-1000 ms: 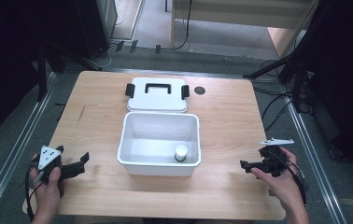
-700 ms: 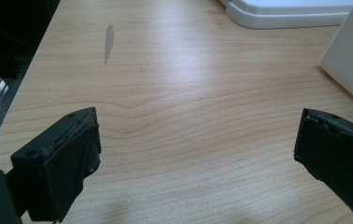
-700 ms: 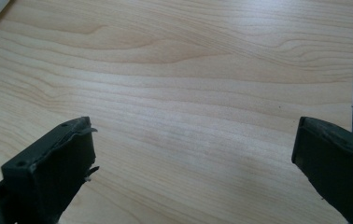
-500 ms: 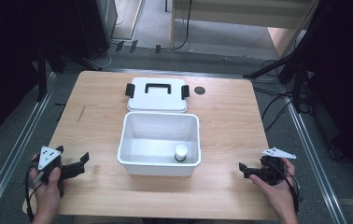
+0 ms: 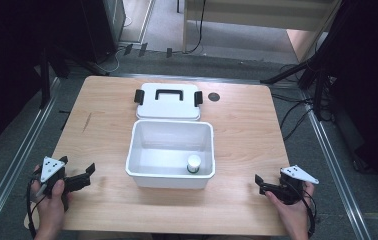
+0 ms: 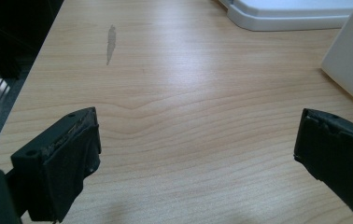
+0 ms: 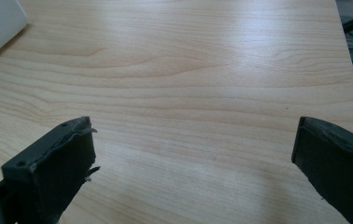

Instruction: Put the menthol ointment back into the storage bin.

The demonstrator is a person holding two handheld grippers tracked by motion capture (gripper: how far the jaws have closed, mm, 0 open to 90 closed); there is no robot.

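A white open bin point(image 5: 169, 172) stands at the table's middle, with a small white-capped jar point(image 5: 193, 163) inside near its front right corner. Its white lid point(image 5: 168, 102), with a black handle and black clips, lies flat just behind it. My left gripper point(image 5: 78, 166) rests open near the front left corner, well left of the bin; between its jaws point(image 6: 198, 133) is bare wood, with the bin wall point(image 6: 352, 60) at the right. At the front right my right gripper point(image 5: 263, 184) stands open too, with nothing but bare wood in its gap point(image 7: 193, 135).
A small black round disc point(image 5: 213, 97) lies right of the lid. The wooden table point(image 5: 247, 130) has a grey smear point(image 6: 110, 42) on its left part. Metal rails and cables run along the floor on both sides.
My right gripper has drawn back a little toward the table's near edge. The left gripper, the bin and the lid have not moved.
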